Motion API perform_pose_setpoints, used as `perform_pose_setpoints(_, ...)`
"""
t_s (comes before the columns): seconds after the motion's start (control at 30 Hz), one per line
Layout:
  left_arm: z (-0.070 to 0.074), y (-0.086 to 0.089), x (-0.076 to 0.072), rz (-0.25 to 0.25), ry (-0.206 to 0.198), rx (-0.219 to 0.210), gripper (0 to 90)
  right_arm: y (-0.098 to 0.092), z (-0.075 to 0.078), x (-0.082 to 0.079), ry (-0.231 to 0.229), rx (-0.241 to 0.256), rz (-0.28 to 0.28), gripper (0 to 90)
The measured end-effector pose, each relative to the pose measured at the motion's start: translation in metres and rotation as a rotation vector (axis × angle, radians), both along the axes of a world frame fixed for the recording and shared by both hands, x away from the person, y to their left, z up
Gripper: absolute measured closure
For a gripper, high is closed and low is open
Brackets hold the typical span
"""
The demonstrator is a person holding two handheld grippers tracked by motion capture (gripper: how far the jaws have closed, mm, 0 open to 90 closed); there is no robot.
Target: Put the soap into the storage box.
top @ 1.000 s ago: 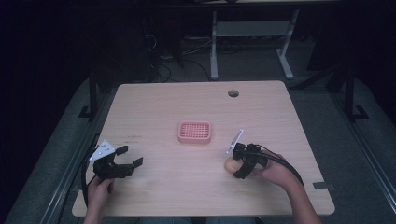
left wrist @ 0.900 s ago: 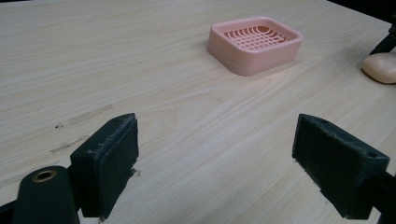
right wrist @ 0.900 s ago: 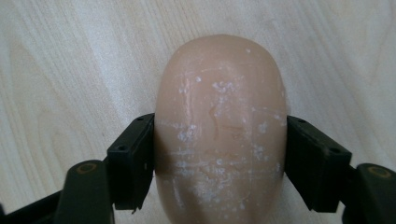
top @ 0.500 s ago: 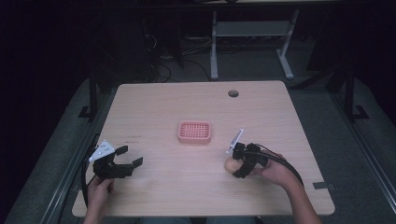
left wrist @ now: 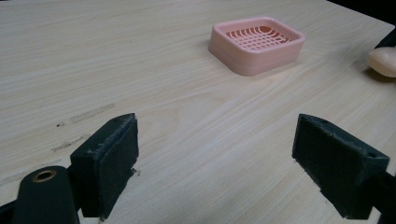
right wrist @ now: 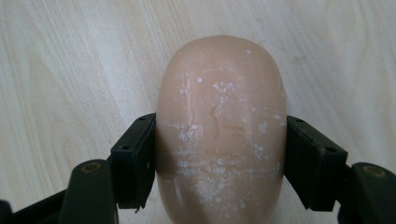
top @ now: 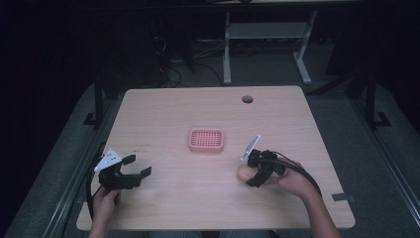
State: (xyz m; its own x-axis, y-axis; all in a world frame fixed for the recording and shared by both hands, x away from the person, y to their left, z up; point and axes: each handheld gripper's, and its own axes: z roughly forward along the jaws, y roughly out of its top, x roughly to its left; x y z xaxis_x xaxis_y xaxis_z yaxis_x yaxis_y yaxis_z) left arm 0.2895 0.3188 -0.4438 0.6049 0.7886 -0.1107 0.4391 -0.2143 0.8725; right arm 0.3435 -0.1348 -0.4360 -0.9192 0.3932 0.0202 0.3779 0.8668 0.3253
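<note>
A peach oval bar of soap (right wrist: 219, 126) lies on the wooden table, and my right gripper (right wrist: 219, 156) is shut on it, one black pad against each side. In the high view the soap (top: 243, 172) sits at the tip of the right gripper (top: 253, 172), right of centre near the front. A pink slotted soap dish (top: 206, 140) stands empty at the table's middle. My left gripper (top: 134, 166) rests at the front left, jaws wide apart and holding nothing. In the left gripper view the dish (left wrist: 256, 44) is ahead, and the soap (left wrist: 384, 61) sits at the right edge.
The light wood table (top: 163, 114) has a round cable hole (top: 247, 99) near its far edge. Faint dark scuffs (left wrist: 79, 122) mark the surface ahead of the left gripper. Black cables trail from both grippers. A metal desk frame (top: 267, 34) stands on the floor beyond the table.
</note>
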Motion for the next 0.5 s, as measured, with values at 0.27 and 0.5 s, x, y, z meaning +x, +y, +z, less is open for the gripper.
perform_pose_setpoints(0.27,-0.001,-0.001,0.001,0.006,0.003,-0.005,14.3,-0.006,0.005,0.003,-0.004,0.041,-0.001,31.9)
perform_pose_setpoints(0.5,-0.001,0.000,0.001,0.009,0.003,-0.014,14.3,-0.005,0.011,0.006,-0.014,0.044,0.003,31.9)
